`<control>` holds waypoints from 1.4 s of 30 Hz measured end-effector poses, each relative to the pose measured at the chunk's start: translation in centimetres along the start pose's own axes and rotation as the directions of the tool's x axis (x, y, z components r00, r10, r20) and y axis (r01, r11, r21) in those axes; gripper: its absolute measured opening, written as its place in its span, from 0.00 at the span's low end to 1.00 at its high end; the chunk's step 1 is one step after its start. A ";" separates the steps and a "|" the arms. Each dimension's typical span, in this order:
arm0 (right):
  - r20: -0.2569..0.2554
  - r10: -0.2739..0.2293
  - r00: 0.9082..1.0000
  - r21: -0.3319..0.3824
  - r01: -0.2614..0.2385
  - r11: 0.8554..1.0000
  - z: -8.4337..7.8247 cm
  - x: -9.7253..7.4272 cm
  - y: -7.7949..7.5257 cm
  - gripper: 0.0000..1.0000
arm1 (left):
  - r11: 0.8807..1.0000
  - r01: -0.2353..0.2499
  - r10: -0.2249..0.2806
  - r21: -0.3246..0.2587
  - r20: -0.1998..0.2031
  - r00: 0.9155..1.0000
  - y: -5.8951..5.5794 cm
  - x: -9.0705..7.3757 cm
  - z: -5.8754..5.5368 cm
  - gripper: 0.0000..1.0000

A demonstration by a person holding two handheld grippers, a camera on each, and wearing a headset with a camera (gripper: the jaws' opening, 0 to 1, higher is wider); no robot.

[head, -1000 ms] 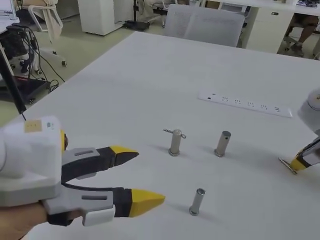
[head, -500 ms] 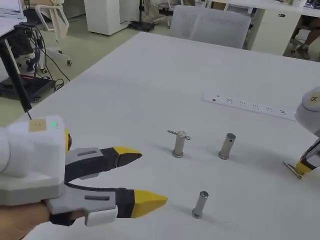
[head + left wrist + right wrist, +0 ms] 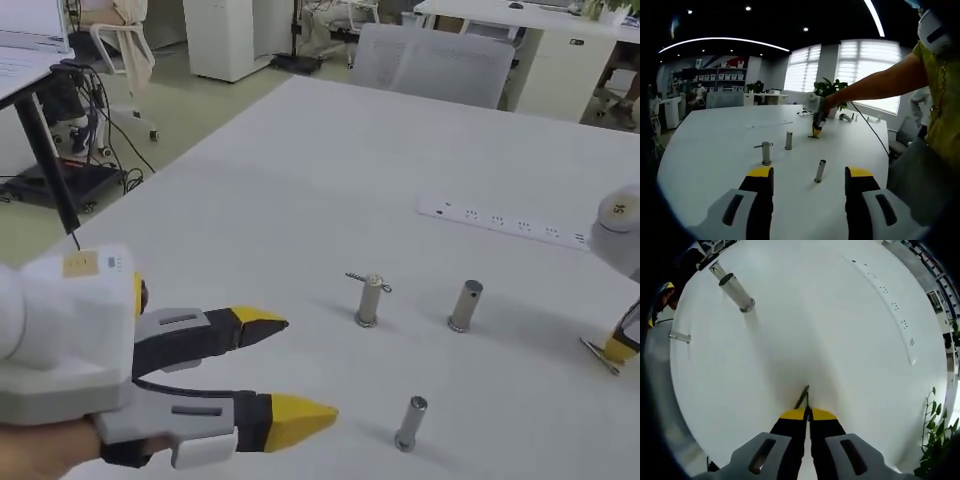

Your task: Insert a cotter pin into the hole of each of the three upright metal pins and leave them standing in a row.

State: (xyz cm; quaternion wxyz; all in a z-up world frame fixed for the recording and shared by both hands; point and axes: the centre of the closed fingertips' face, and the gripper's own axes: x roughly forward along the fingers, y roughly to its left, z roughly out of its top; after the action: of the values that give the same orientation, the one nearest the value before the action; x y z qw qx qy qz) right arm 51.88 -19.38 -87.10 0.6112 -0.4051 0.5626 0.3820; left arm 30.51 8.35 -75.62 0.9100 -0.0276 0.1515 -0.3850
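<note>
My right gripper [image 3: 808,412] is clamped on a thin grey metal cotter pin [image 3: 802,399] whose tip touches the white tabletop [image 3: 300,180]. My left gripper [image 3: 305,368] gapes wide, empty. Gripped so near its end, the cotter pin may twist or slip. A skewed push could then topple the near silver cylindrical upright pin [image 3: 411,422] or the far-right upright pin [image 3: 465,305]. The far-left upright pin [image 3: 369,300] is already fitted. I can read no writing.

Left gripper [image 3: 308,366] low left in head view, roughly level, jaws spread wide, nothing between them. Right gripper [image 3: 616,350] at right edge, tips angled down, jaws closed, pinching cotter pin [image 3: 802,396]. Right arm [image 3: 865,86] stretched out.
</note>
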 end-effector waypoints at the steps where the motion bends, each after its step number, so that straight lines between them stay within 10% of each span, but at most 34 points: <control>1: -0.003 -0.002 1.000 -0.001 0.002 1.000 0.0 0.0 0.0 0.02 | 1.000 0.000 0.000 0.000 0.000 1.000 0.0 0.0 0.0 0.57; 27: 0.088 -0.035 0.995 0.050 0.031 0.998 -0.7 -2.8 1.0 0.00 | 1.000 0.006 -0.007 0.028 0.015 1.000 -0.5 -0.4 1.0 0.54; 42: 0.192 -0.057 0.980 -0.074 0.072 0.995 -0.1 -9.0 7.9 0.00 | 0.997 0.050 -0.053 0.057 0.041 0.998 -2.1 -0.3 2.3 0.52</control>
State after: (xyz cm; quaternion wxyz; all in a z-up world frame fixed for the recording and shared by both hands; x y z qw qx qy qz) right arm 43.93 -16.55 -78.68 0.6573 -0.4092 0.4724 0.4211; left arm 29.57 6.93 -73.03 0.9032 -0.0141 0.1208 -0.4117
